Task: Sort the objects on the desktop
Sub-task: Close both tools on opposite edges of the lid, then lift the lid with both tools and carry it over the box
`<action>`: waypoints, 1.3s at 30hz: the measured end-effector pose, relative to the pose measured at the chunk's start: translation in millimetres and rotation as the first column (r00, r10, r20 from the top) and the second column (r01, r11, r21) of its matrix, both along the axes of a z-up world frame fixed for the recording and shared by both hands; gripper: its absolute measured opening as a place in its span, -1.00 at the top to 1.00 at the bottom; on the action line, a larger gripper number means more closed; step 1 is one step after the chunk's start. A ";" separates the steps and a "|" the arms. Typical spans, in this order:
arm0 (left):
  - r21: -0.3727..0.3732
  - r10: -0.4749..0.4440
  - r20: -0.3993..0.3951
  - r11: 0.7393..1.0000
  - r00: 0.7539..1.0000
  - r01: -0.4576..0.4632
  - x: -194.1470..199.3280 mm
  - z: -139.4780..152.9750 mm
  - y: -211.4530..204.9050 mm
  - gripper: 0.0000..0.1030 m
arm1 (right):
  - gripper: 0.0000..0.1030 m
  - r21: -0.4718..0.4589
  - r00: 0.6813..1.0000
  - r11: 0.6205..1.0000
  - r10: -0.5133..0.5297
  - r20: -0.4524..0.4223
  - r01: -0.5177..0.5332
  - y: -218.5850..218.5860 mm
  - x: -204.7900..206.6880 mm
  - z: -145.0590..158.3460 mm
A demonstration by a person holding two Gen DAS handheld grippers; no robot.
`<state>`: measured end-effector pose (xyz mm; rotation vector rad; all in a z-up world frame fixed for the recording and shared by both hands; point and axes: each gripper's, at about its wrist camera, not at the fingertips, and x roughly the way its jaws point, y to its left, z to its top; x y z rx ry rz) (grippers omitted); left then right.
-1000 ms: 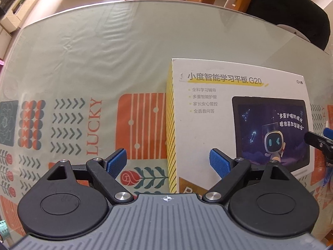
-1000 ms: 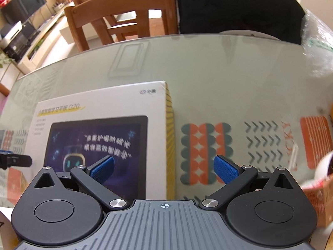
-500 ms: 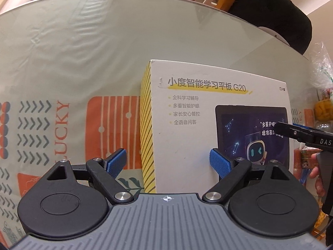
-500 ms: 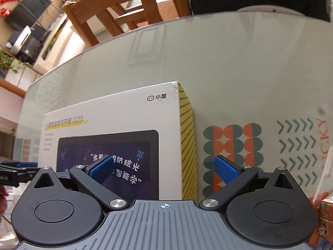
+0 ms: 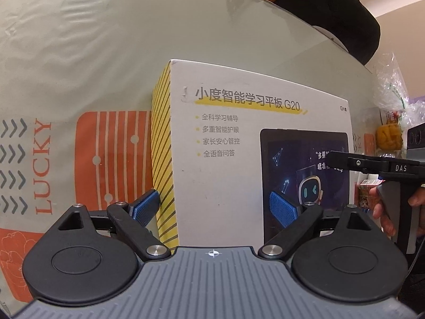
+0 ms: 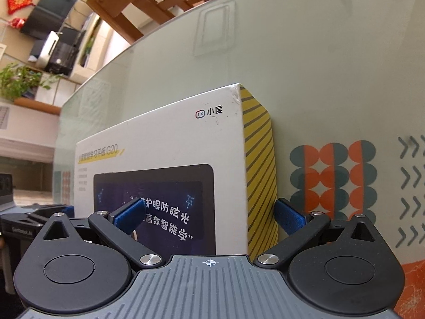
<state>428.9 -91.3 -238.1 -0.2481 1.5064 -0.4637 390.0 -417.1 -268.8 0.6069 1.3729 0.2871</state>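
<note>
A home dining room, by the look of it: glass-topped bench (image 6: 332,53) over a patterned "LUCKY" cloth (image 5: 42,167), wooden chairs (image 6: 148,2), red knot ornament (image 6: 20,0) on the wall, potted plant (image 6: 18,79), wall-mounted television (image 6: 50,10).

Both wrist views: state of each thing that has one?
Tablet box: flat on the glass table, closed, picture side up.
Left gripper: open, straddling the box's left striped edge.
Right gripper: open, straddling the right striped edge.
Plastic bag: crumpled, beyond the box.
</note>
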 end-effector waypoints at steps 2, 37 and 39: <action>-0.007 0.019 0.000 1.000 1.000 -0.019 0.6 -2.1 1.5 -1.00 | -1.00 0.018 1.000 1.000 0.009 -0.007 -0.009 -1.5 2.6 -2.7; 0.096 0.059 0.057 0.993 0.997 -0.065 -7.0 12.6 -10.3 -1.00 | -1.00 -0.038 1.000 0.999 0.022 -0.016 -0.023 2.5 -1.8 16.5; 0.096 0.066 0.067 0.993 0.996 -0.072 -8.8 13.8 -9.7 -1.00 | -1.00 -0.063 1.000 0.998 0.020 -0.012 -0.020 4.9 -3.6 20.9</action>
